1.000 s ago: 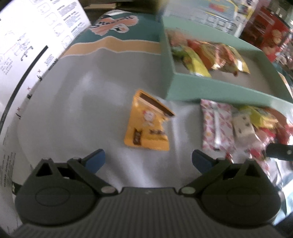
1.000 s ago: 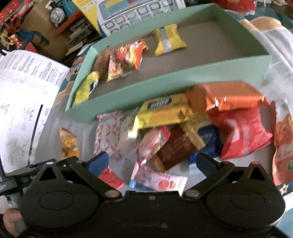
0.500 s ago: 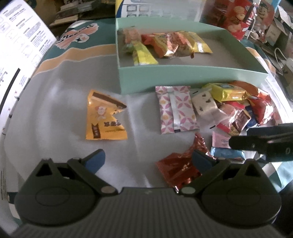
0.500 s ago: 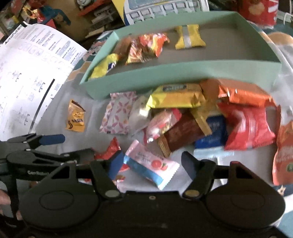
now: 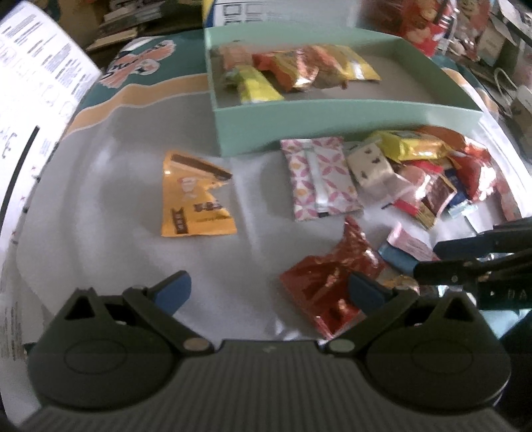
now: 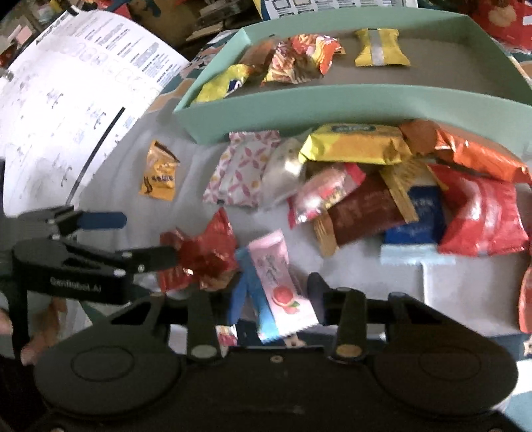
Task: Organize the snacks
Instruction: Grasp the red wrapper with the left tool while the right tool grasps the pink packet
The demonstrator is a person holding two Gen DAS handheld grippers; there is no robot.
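A mint green box (image 5: 332, 121) holds several snack packets; it also shows in the right wrist view (image 6: 349, 103). A pile of loose snacks (image 6: 382, 199) lies on the grey cloth in front of it. My left gripper (image 5: 266, 289) is open, with a crumpled red foil packet (image 5: 329, 285) by its right finger. An orange packet (image 5: 193, 202) lies ahead of it. My right gripper (image 6: 274, 299) has closed on a pink and blue packet (image 6: 276, 282); the packet sits tilted between its fingers.
A large white printed sheet (image 6: 73, 109) stands at the left. A pink patterned packet (image 5: 319, 177) lies in front of the box. Clutter of boxes and bags (image 5: 465, 30) surrounds the cloth at the back right.
My right gripper moved down and closed its fingers onto the pink and blue packet. My left gripper swung right, bringing the red foil packet beside its right finger.
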